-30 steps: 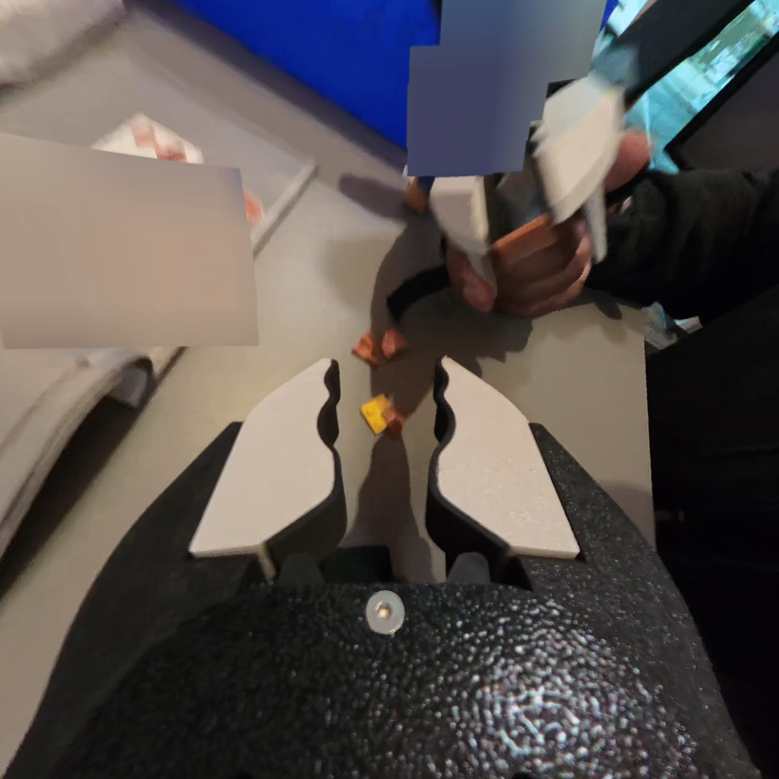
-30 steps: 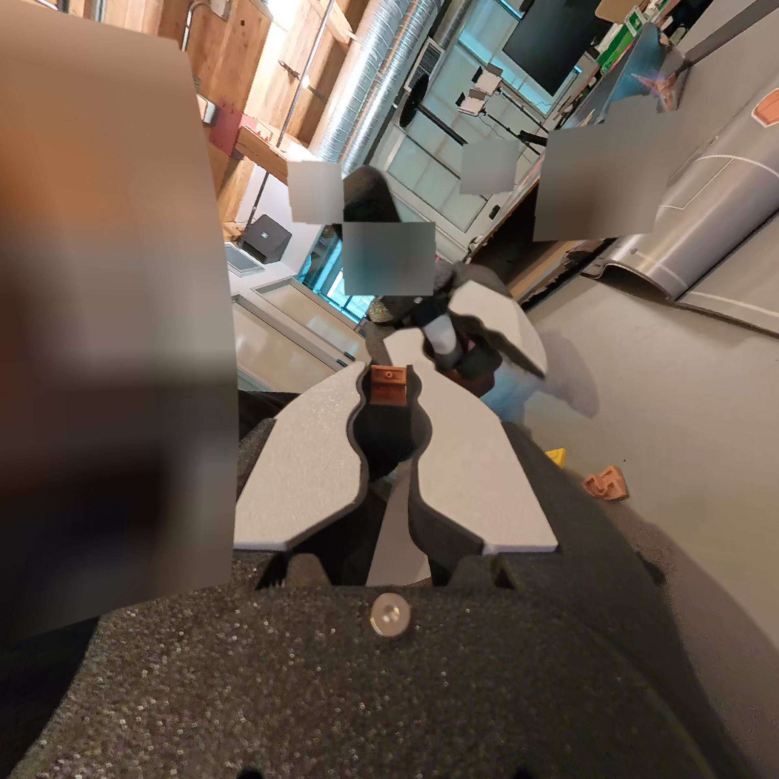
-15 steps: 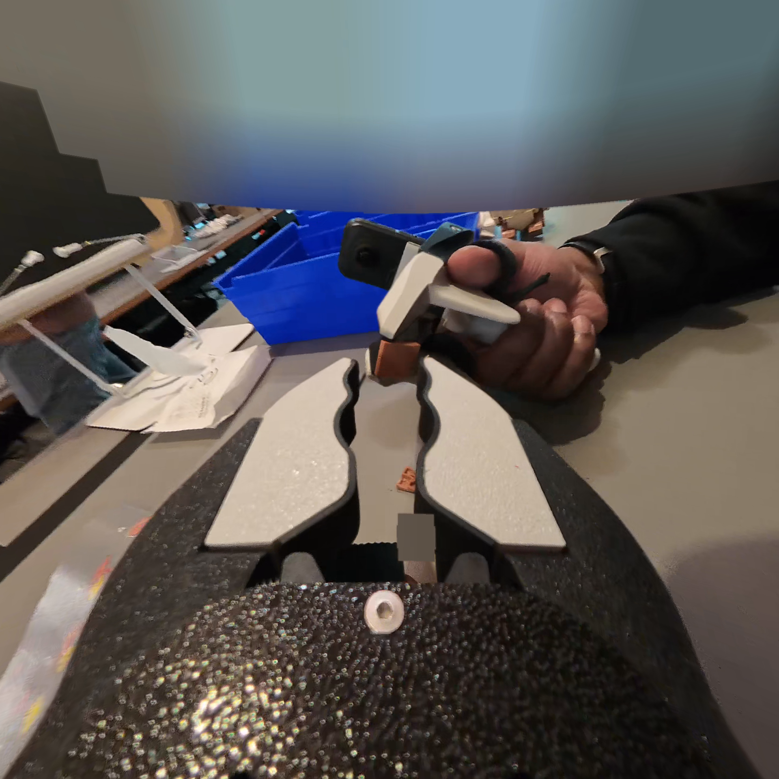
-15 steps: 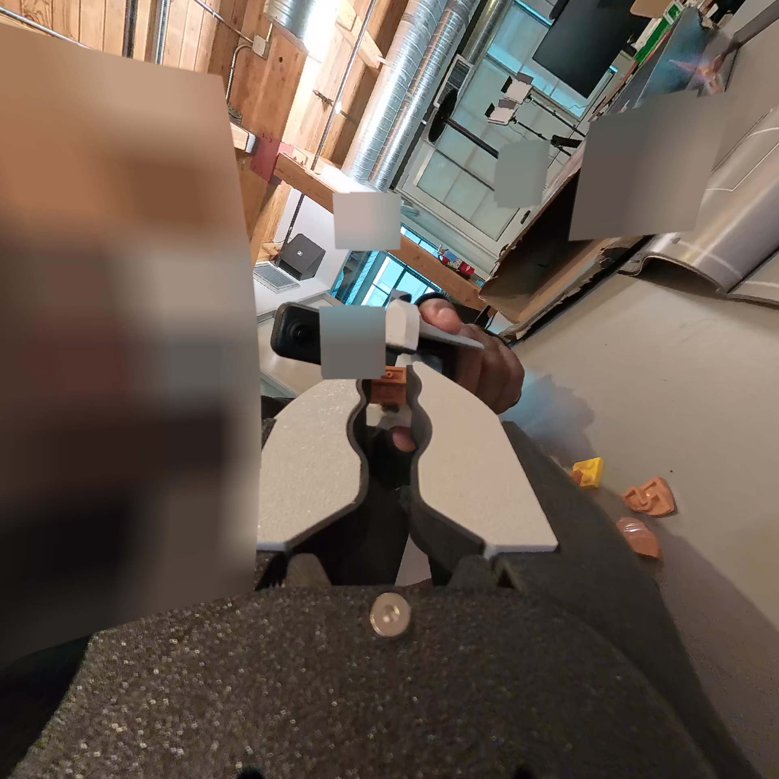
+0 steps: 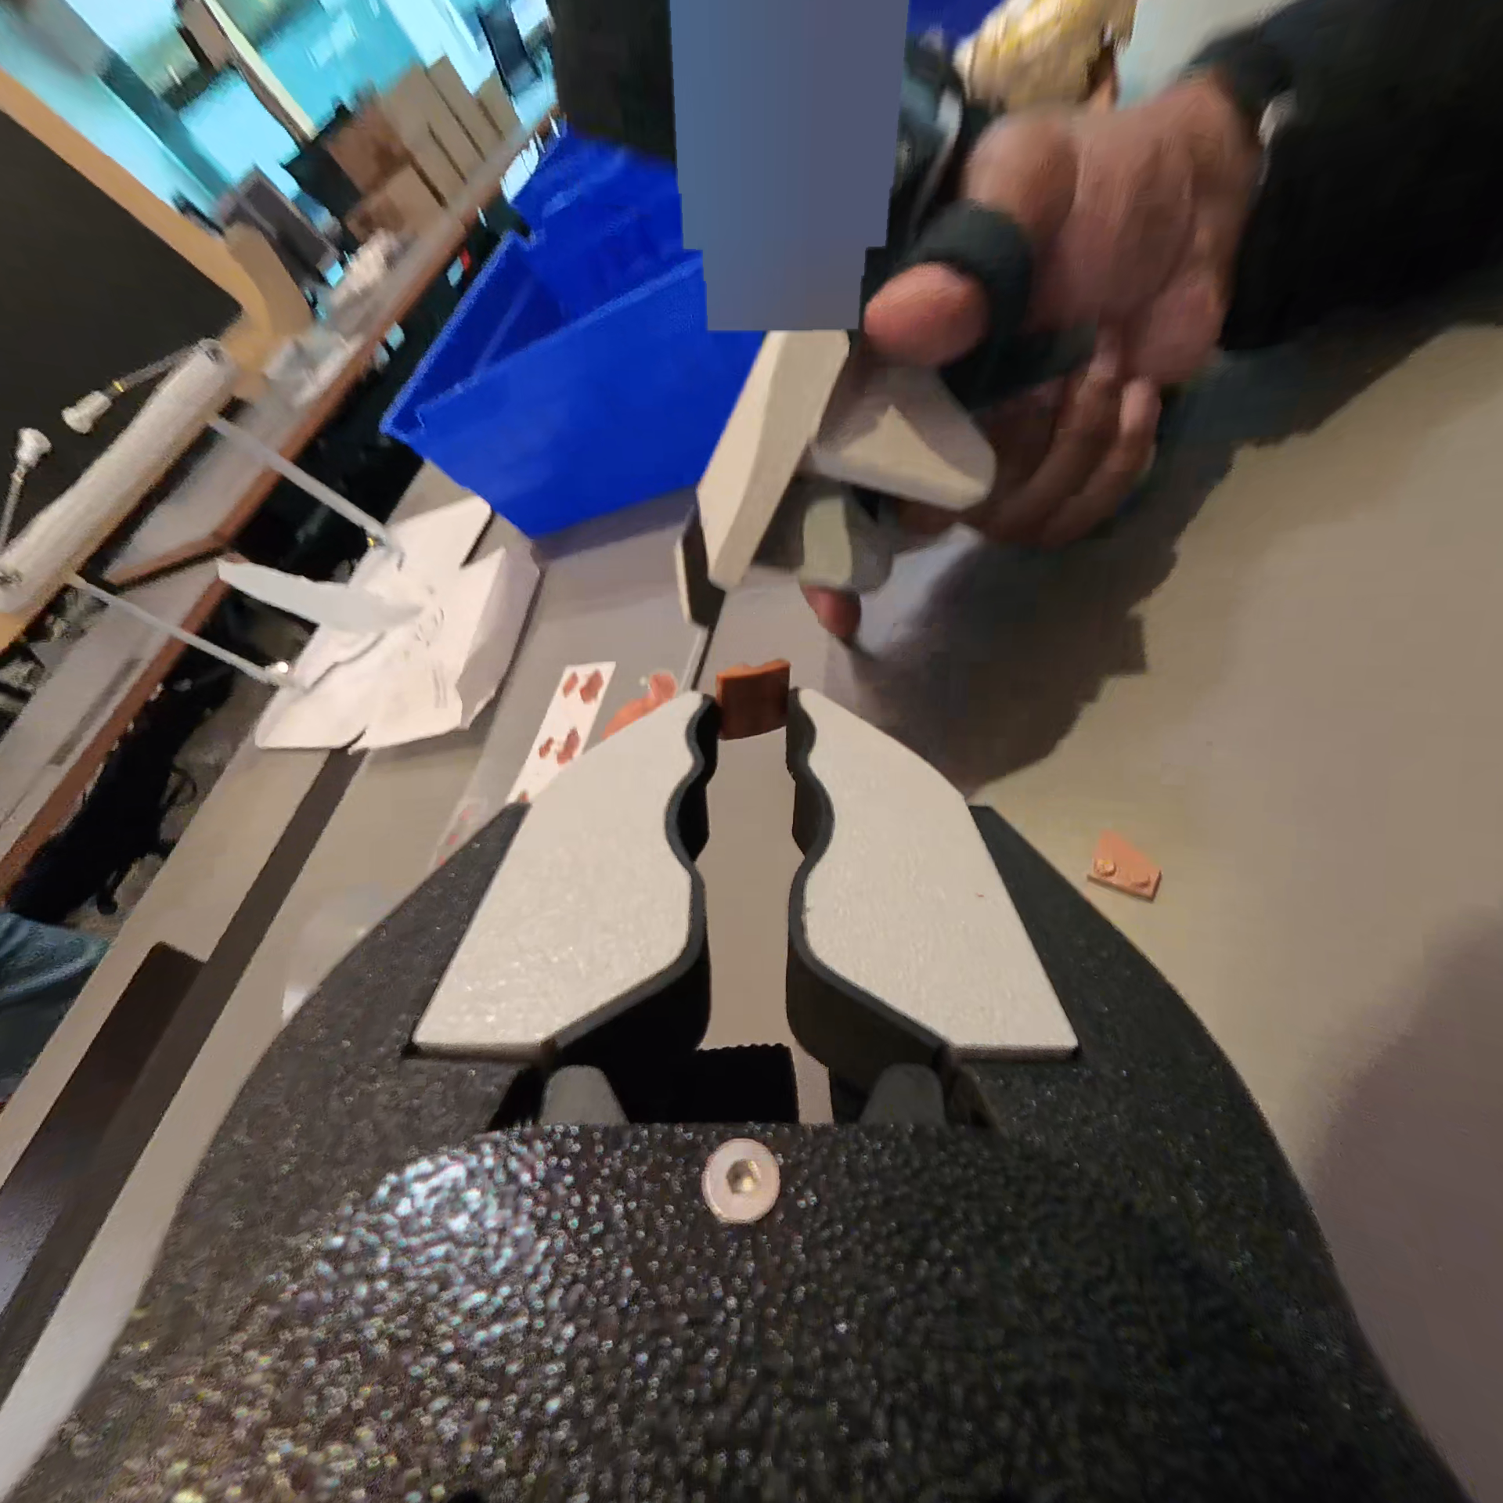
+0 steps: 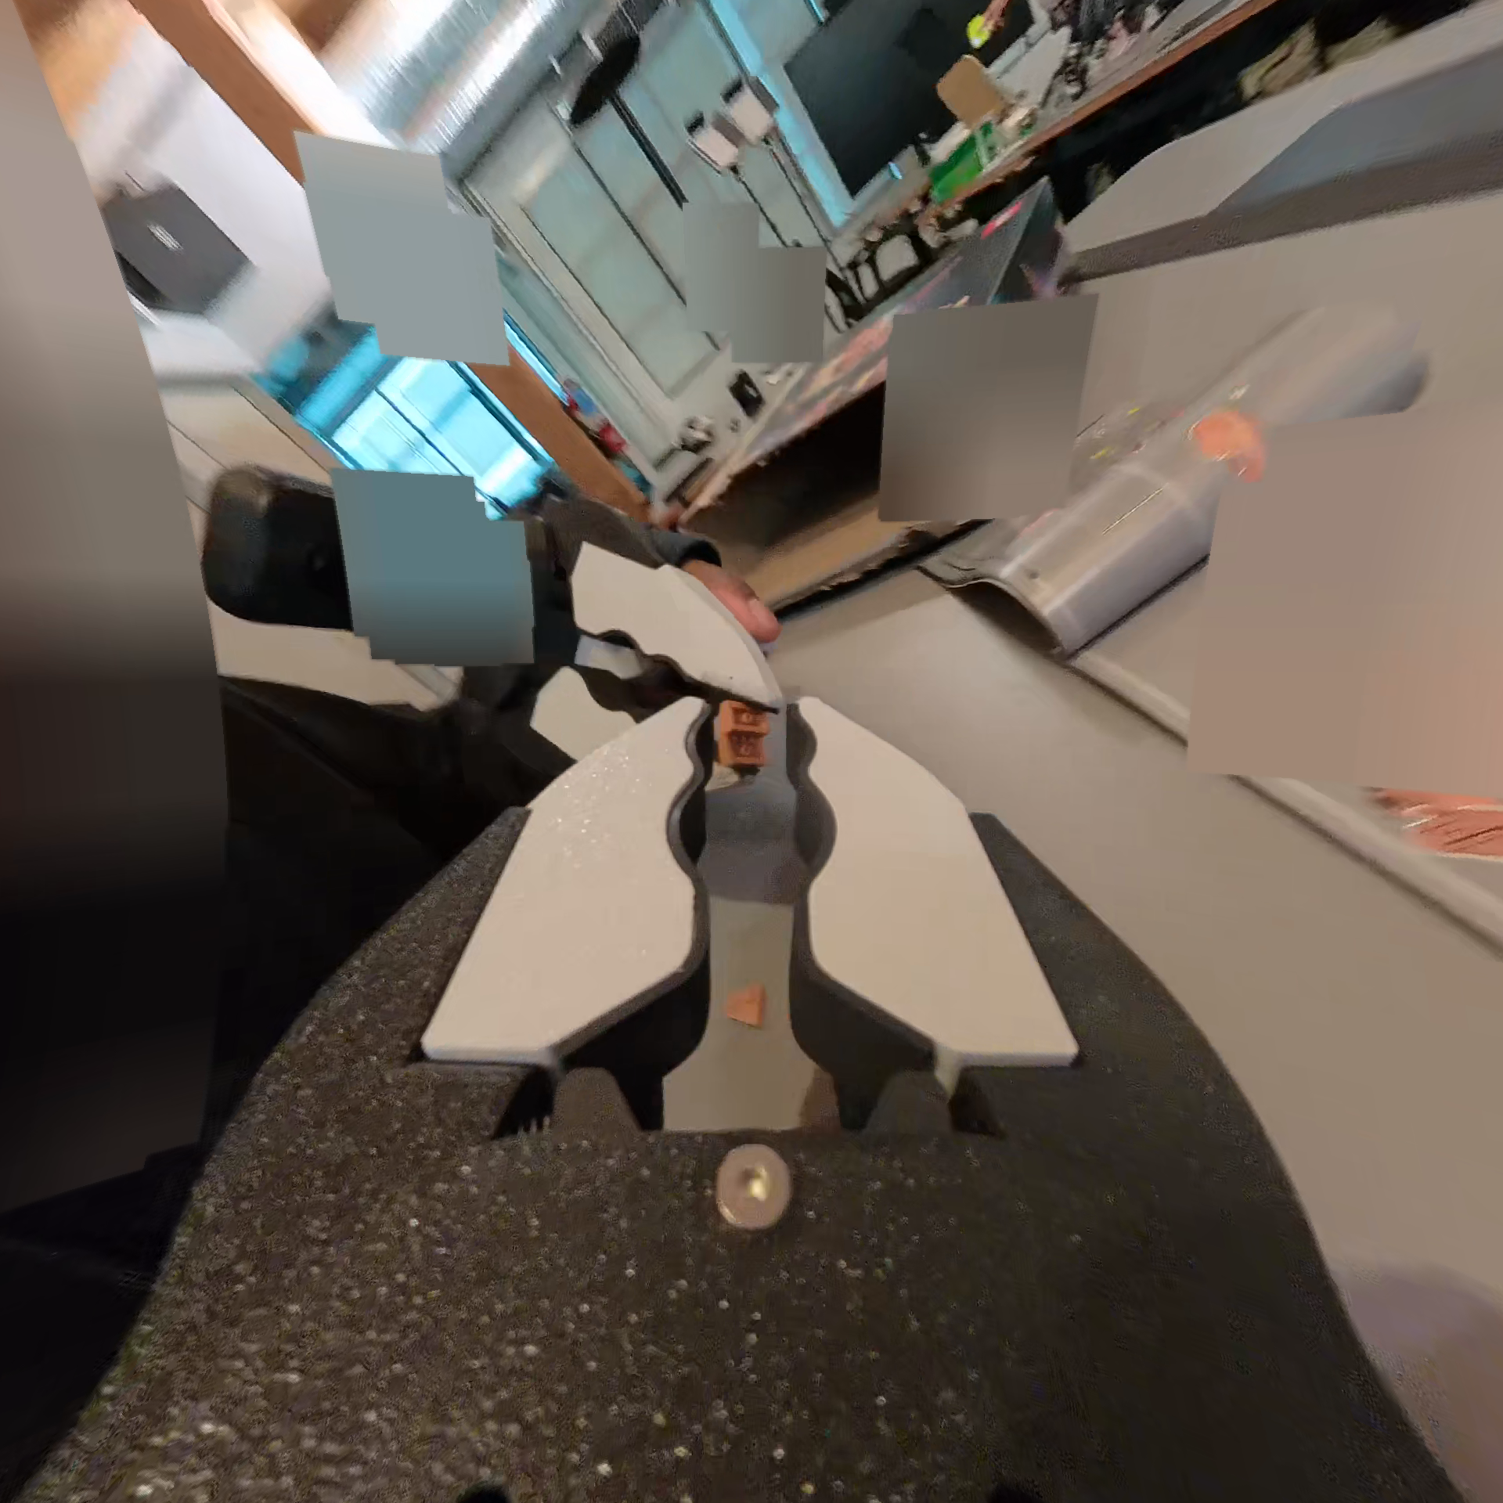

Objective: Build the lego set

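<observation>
Left gripper is clenched on a small brown brick at its fingertips, both pads pressing its sides; half a second ago the brick sat in the right gripper and the left stood bare. Left wrist view: right gripper, now lifted clear above the brick, is blurred, so its jaw state cannot be told there. Blue bins, white papers and a loose orange plate lie on the grey tabletop.

Right wrist view: right gripper stands released, its pads clear of the brick, which hangs from the left gripper's fingertips. An orange wedge lies on the tabletop below.
</observation>
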Motion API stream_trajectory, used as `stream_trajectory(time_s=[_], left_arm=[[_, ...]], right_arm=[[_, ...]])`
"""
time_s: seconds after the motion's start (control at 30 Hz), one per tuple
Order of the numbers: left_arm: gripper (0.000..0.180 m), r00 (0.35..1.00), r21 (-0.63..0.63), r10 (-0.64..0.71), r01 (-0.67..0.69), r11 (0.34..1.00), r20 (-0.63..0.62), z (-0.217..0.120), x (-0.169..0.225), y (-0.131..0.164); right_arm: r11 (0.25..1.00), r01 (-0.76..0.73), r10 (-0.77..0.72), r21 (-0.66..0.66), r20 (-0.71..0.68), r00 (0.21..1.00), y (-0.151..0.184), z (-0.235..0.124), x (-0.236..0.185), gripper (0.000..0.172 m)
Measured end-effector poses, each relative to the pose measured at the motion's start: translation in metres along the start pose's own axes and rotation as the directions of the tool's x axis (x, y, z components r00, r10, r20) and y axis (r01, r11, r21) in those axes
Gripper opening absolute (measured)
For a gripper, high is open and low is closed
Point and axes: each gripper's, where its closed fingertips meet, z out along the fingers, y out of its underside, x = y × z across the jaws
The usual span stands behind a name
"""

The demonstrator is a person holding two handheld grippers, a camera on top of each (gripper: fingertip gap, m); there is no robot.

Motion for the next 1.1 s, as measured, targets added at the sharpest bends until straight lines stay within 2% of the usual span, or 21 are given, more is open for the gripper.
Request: stream_trajectory(time_s=[0.03,0.2,0.3,0.4,0.47,0.57,0.63,0.7,0.8,0.87,1.0,1.1], left_arm=[[0.016,1.0,-0.042,0.009,-0.009,0.999,0.001,0.0,-0.001,0.005],[0.016,0.998,-0.178,0.066,-0.067,0.982,-0.014,0.006,0.006,0.022],[0.016,0.995,-0.2,0.096,-0.101,0.975,-0.033,0.009,0.012,0.024],[0.016,0.994,-0.208,0.102,-0.109,0.972,-0.045,0.01,0.014,0.026],[0.016,0.997,-0.183,0.07,-0.074,0.98,-0.028,0.011,0.011,0.024],[0.024,0.99,-0.055,-0.138,0.136,0.989,-0.039,0.009,0.004,0.012],[0.024,0.928,0.037,-0.349,0.356,0.934,-0.129,0.006,0.001,0.0],[0.022,0.817,0.104,-0.529,0.561,0.822,-0.23,0.003,-0.002,-0.01],[0.018,0.65,0.139,-0.666,0.746,0.652,-0.367,0.001,-0.004,-0.02],[0.018,0.571,0.15,-0.711,0.811,0.565,-0.41,0.0,-0.008,-0.023],[0.013,0.503,0.164,-0.734,0.859,0.486,-0.457,-0.001,-0.01,-0.026],[0.006,0.505,0.157,-0.732,0.856,0.492,-0.458,-0.001,-0.01,-0.022]], right_arm=[[0.998,0.054,-0.055,-0.026,-0.032,0.998,0.001,0.0,-0.001,0.016],[0.938,0.246,-0.3,-0.245,-0.214,0.93,0.027,0.012,0.013,0.016],[0.923,0.252,-0.321,-0.289,-0.223,0.92,0.038,0.019,0.015,0.011],[0.93,0.234,-0.303,-0.284,-0.228,0.925,0.04,0.02,0.016,0.005],[0.953,0.198,-0.252,-0.229,-0.239,0.938,0.034,0.019,0.017,0.005],[0.999,0.049,-0.052,-0.022,-0.166,0.985,0.012,0.014,0.012,0.005],[0.986,-0.081,0.087,0.145,-0.038,0.995,-0.006,0.007,0.006,0.004],[0.957,-0.18,0.169,0.228,0.066,0.983,-0.015,0.001,0.003,0.004],[0.95,-0.191,0.172,0.248,0.096,0.98,-0.016,0.002,0.001,0.004],[0.952,-0.183,0.16,0.245,0.112,0.981,-0.015,0.004,-0.004,0.004],[0.963,-0.152,0.131,0.224,0.106,0.986,-0.009,0.01,-0.008,0.005],[0.971,-0.124,0.109,0.203,0.084,0.99,-0.006,0.011,-0.007,0.005]])
